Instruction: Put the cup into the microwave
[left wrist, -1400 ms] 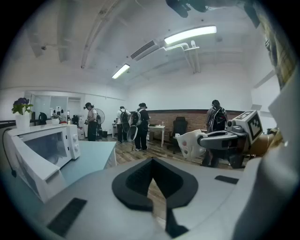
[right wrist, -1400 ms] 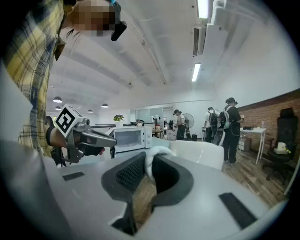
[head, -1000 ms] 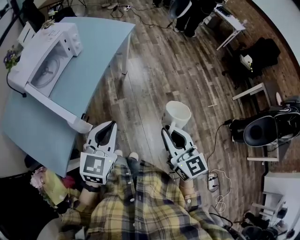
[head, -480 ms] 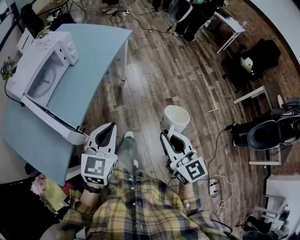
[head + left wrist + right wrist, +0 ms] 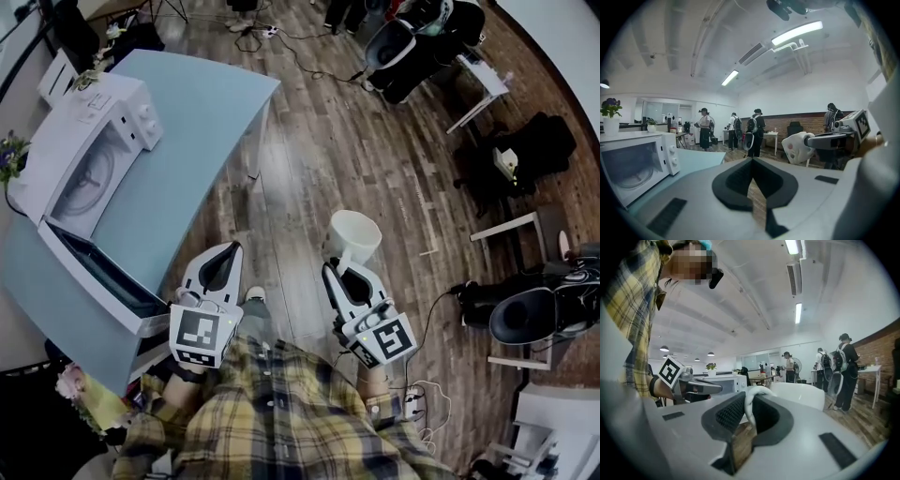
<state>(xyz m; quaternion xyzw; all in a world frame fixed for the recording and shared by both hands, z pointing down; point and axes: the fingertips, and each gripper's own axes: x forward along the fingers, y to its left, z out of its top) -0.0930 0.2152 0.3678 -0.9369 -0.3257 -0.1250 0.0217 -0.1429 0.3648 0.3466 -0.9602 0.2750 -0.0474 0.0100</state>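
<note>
Since the earlier frame the pale blue counter (image 5: 202, 122) and the white box-shaped microwave (image 5: 89, 155) on it have been brought nearer, so that its open door (image 5: 94, 277) is now just left of the left gripper (image 5: 225, 251), whose jaws are closed on nothing. The white ceramic cup (image 5: 356, 232) is held by its handle in the closed right gripper (image 5: 344, 270) above the wooden floor (image 5: 319, 159), right of the counter; it is best kept upright and swung left over the door into the cavity.
</note>
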